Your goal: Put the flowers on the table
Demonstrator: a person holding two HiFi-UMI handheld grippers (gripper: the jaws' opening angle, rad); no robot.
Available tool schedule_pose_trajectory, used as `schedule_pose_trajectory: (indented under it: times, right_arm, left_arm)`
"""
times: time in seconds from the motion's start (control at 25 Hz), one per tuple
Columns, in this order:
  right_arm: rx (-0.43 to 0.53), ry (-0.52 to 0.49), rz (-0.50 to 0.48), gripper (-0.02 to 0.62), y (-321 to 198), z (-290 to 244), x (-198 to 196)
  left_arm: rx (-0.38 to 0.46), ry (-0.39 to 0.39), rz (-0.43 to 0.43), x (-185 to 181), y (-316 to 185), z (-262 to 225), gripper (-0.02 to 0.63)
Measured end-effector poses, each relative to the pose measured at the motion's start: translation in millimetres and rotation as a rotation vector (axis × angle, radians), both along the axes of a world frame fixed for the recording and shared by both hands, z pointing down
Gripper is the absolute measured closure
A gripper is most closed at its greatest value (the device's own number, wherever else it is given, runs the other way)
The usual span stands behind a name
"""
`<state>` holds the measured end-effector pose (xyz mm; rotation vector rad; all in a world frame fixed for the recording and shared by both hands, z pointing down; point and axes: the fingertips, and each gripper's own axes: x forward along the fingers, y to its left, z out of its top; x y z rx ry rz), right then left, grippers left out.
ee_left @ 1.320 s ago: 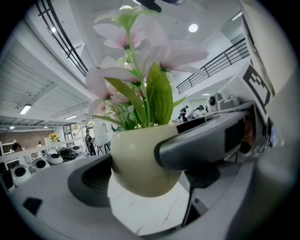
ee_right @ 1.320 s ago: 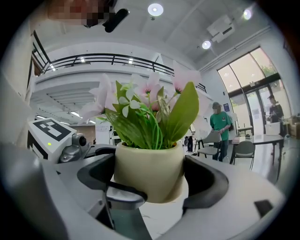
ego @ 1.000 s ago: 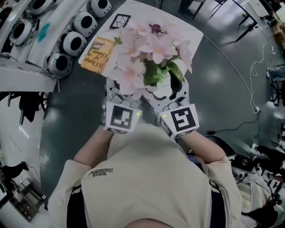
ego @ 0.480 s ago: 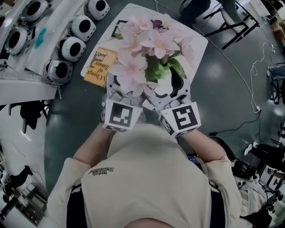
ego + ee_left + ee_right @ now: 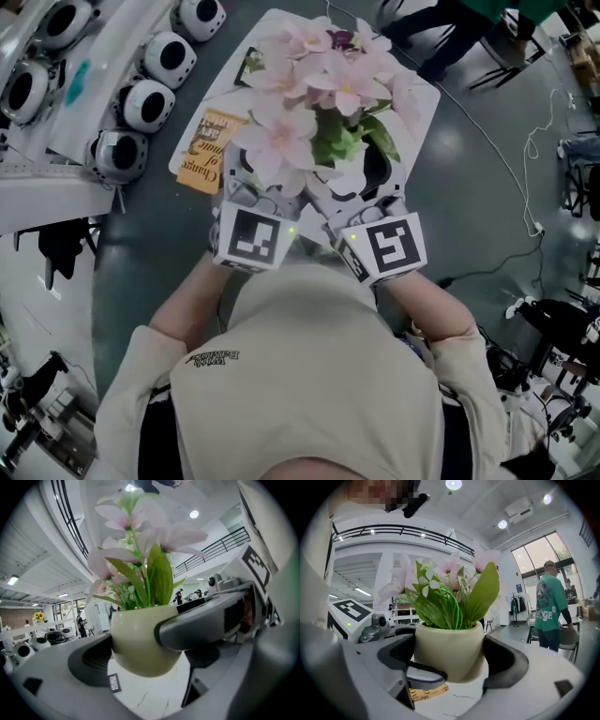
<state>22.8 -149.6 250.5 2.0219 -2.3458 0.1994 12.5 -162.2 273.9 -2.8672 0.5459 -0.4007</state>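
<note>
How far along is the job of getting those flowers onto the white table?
Done: the flower pot is lifted and positioned over the table. In hand: the left gripper and right gripper both clamp it, and its base seems to hang clear of the top. Left: lower it until it rests, then open both.

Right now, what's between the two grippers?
The pot of flowers. The left gripper and right gripper are both shut on it, and each gripper view shows it between the jaws.
</note>
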Motion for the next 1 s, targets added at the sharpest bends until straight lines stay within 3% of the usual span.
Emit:
schedule_pose_trajectory:
  times: [0.48,1.0]
  right_arm:
    - [0.018,0.001,-0.034,0.137,3,-10,28]
    - [-0.003,-0.034,-0.034,0.137,-15,6,47]
  left_arm:
    - [-0.017,0.020,-0.039,27,3,-8,0.123]
    - [-0.011,-0.028,-0.020,46,-14,8,0.123]
